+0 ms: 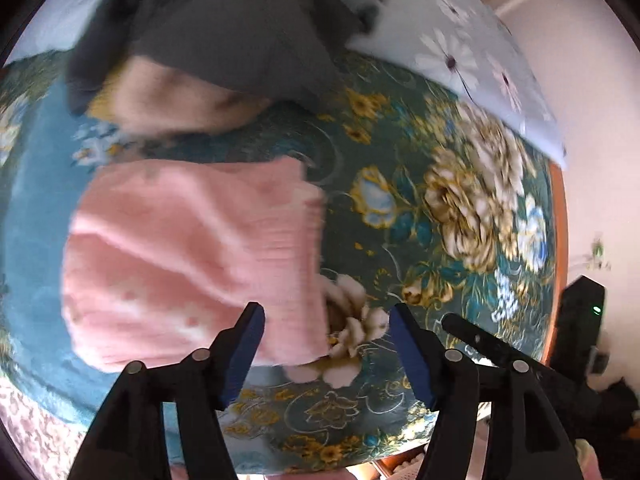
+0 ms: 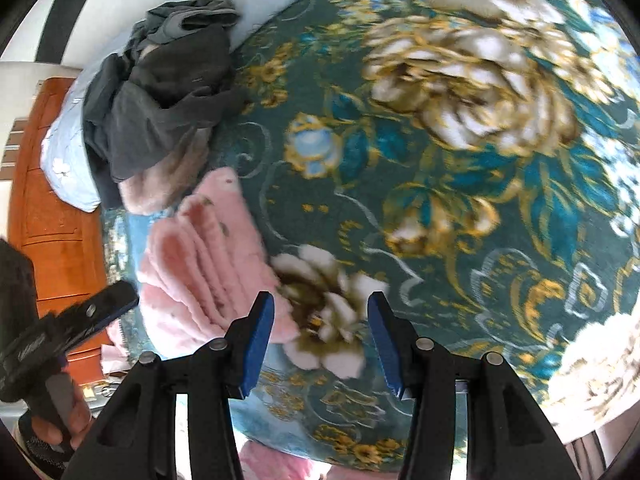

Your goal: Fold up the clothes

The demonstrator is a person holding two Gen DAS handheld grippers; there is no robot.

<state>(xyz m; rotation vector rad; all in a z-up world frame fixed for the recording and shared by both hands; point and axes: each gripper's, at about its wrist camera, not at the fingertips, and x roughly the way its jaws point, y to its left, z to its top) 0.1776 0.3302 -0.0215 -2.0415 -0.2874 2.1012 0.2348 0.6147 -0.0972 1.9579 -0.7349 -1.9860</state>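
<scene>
Count of items on the floral bedspread (image 2: 460, 208):

- One folded pink garment (image 1: 192, 256), near the bedspread's left edge.
- One heap of dark grey clothes (image 2: 160, 108) toward the far left corner; the number of separate pieces in the heap cannot be told.
- One pale beige-pink garment (image 2: 168, 180) partly under that heap.
- One light blue pillow with white daisies (image 1: 472, 52) along the far edge.
- Two grippers: left gripper (image 1: 326, 354) and right gripper (image 2: 320, 340), each with two blue-padded fingers.
</scene>
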